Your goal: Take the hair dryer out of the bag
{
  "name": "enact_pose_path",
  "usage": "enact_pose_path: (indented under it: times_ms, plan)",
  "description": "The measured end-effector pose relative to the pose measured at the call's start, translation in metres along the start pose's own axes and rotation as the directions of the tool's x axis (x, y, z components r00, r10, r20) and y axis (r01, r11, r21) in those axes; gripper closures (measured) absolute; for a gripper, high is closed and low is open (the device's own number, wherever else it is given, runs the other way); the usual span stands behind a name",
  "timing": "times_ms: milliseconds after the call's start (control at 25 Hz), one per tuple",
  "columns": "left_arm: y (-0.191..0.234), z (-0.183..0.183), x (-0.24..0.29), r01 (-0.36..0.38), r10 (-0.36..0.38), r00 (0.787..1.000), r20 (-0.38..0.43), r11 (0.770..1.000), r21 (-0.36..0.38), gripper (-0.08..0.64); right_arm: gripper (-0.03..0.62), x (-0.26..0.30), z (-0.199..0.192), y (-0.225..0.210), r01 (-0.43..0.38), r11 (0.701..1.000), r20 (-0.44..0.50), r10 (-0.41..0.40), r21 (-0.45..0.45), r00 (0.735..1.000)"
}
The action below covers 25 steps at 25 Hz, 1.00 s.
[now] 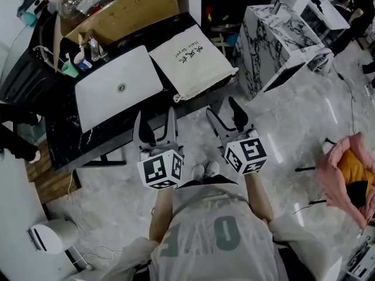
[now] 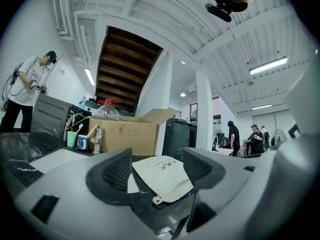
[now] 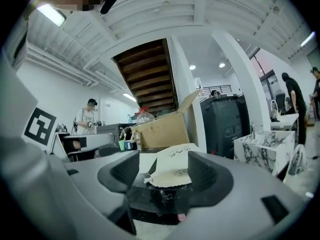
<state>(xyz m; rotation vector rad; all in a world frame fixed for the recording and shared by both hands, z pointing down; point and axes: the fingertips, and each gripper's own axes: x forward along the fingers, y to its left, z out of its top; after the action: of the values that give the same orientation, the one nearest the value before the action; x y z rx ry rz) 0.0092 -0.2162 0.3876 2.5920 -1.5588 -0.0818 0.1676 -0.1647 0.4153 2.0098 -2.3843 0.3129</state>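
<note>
A cream drawstring bag with dark print lies closed on the black marble table, its drawstring end hanging at the near edge. No hair dryer shows in any view. My left gripper hangs over the floor just short of the table's edge, open with nothing between its jaws. My right gripper is beside it, also open and empty, pointing at the bag's near end. In the left gripper view the bag sits ahead between the open left gripper. In the right gripper view the bag lies beyond the open right gripper.
A white flat board lies left of the bag. Behind it stand cups and bottles and an open cardboard box. A white marble-patterned cabinet stands to the right. A pink jacket is at the far right. People stand in the background.
</note>
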Motion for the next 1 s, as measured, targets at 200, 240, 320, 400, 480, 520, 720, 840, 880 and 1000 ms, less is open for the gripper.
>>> enact_pose_path:
  times_ms: [200,240,320,400,480,520,720,840,880,1000]
  plan:
    - [-0.001,0.001,-0.001,0.056,-0.055,0.998,0.007,0.998,-0.020,0.258,0.304,-0.001,0.000,0.007,0.021,0.999,-0.008,-0.021,-0.027,1.000]
    - [0.000,0.000,-0.002,0.063,-0.063,0.998,0.010,0.998,-0.027,0.258,0.304,-0.001,0.001,0.007,0.027,0.999,-0.003,-0.027,-0.032,1.000]
    - [0.003,-0.003,-0.002,0.068,-0.068,0.998,0.005,0.997,-0.038,0.258,0.304,-0.001,0.003,0.007,0.036,0.999,0.007,-0.035,-0.037,0.999]
    - [0.005,-0.007,-0.004,0.064,-0.064,0.998,-0.010,0.997,-0.049,0.258,0.304,-0.002,0.004,0.006,0.038,0.998,0.009,-0.038,-0.040,0.999]
    - [0.003,-0.007,-0.005,0.057,-0.058,0.998,-0.011,0.997,-0.049,0.258,0.304,-0.002,0.007,0.001,0.035,0.998,0.012,-0.035,-0.047,0.999]
    - [0.001,-0.004,-0.004,0.053,-0.053,0.999,-0.003,0.998,-0.044,0.258,0.304,0.000,0.009,-0.004,0.030,0.998,0.017,-0.030,-0.050,0.999]
    - [-0.011,0.000,0.008,-0.016,0.017,0.999,0.028,0.999,-0.043,0.258,0.304,0.011,0.016,-0.029,-0.013,0.995,0.028,0.016,-0.100,0.999]
    - [-0.024,-0.005,0.018,-0.072,0.074,0.997,0.031,0.996,-0.052,0.258,0.304,0.015,0.015,-0.050,-0.053,0.984,0.000,0.054,-0.168,0.999]
    - [-0.032,-0.007,0.022,-0.084,0.086,0.996,0.030,0.995,-0.054,0.258,0.304,0.015,0.015,-0.058,-0.067,0.981,-0.014,0.066,-0.184,0.998]
    - [-0.057,-0.006,0.031,-0.106,0.108,0.993,0.038,0.993,-0.051,0.258,0.305,0.015,0.013,-0.085,-0.098,0.971,-0.044,0.091,-0.217,0.995]
